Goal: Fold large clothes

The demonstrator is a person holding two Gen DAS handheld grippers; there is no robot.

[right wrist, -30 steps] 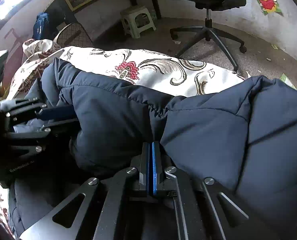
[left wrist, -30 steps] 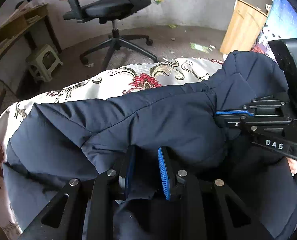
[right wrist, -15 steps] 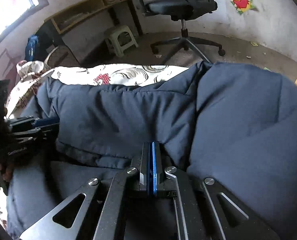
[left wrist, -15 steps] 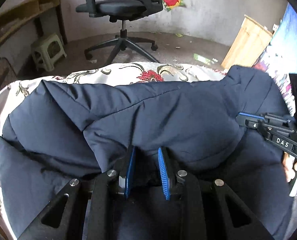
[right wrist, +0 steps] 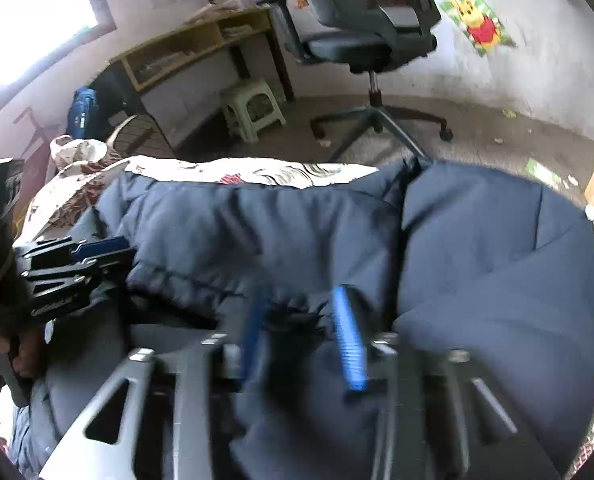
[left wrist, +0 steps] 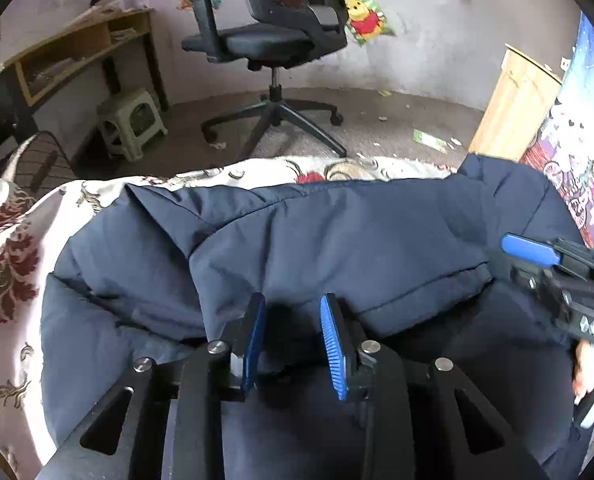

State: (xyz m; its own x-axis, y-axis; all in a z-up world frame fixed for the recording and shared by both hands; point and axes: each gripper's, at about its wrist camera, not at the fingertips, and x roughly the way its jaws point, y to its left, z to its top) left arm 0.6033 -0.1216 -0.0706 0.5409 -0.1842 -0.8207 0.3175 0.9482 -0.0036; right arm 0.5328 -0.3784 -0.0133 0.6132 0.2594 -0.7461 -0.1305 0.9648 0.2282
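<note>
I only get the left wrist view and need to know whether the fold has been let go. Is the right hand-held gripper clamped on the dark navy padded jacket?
Observer: No. The right hand-held gripper has its jaws opening; a crumple of the dark navy padded jacket sits between them, not pinched.
Operator: Anything at the far left of the room that I am missing?
Observer: A bright window in the wall, left of the wooden desk.
Operator: And under it?
Observer: A blue backpack stands on the floor beside the desk.

Navy jacket (left wrist: 337, 240) on cream bedspread (left wrist: 9, 264) with dark-red floral scrolls; blue-padded black hand-held gripper (left wrist: 293, 344).
</note>
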